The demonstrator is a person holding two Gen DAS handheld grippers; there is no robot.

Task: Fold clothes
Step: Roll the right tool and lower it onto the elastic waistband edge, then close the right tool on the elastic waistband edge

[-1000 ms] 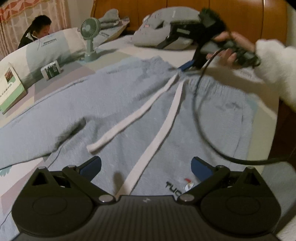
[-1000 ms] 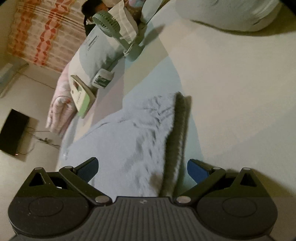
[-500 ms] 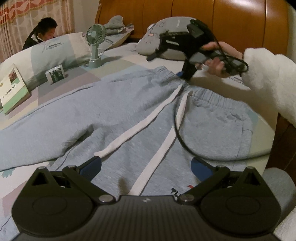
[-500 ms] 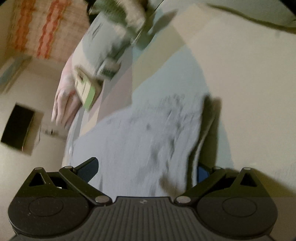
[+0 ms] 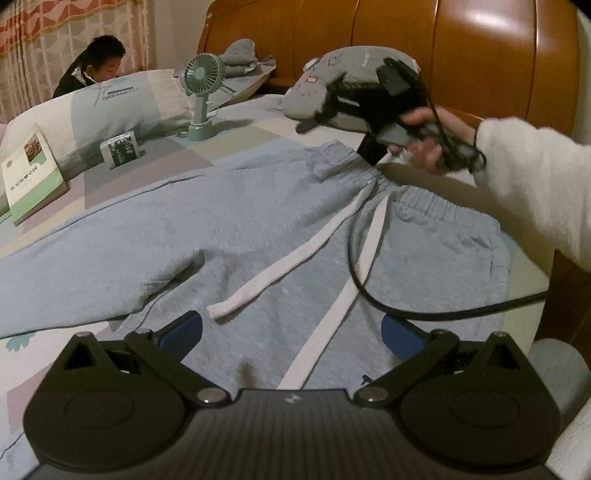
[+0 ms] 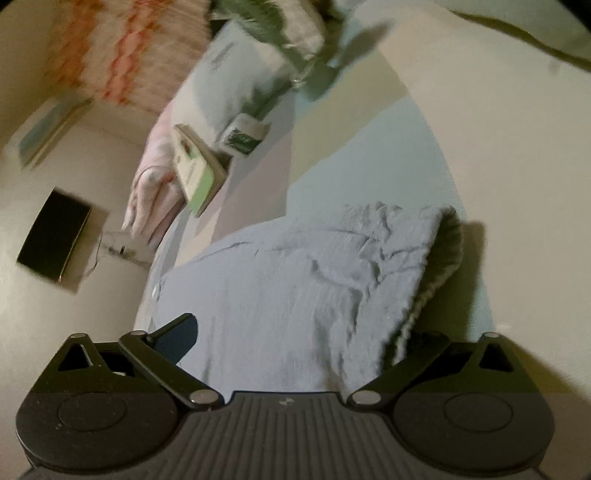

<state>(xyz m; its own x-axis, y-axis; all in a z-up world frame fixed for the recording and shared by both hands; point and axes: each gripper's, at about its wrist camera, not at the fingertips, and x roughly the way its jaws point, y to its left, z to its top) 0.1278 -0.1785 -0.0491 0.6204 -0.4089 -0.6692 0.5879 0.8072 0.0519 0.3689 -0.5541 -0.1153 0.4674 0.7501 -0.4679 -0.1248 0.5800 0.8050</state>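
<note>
Closest in, the left gripper point(image 5: 291, 328) hangs over the grey pants point(image 5: 221, 236), fingers wide apart, nothing between them. The pants lie flat on the bed point(image 5: 147, 173), drawstrings point(image 5: 295, 254) trailing toward 6 o'clock. At 2 o'clock the right gripper point(image 5: 317, 118) is at the waistband, jaws closing with the waistband edge between them; its far pad is hidden behind the fabric, so can't tell if it's touching. Further back: book point(image 5: 29, 173) at 9, fan point(image 5: 203, 92) at 11, pillow point(image 5: 122, 99), wooden headboard point(image 5: 443, 44), curtain point(image 5: 55, 26). Right wrist view is pretty blurry.
</note>
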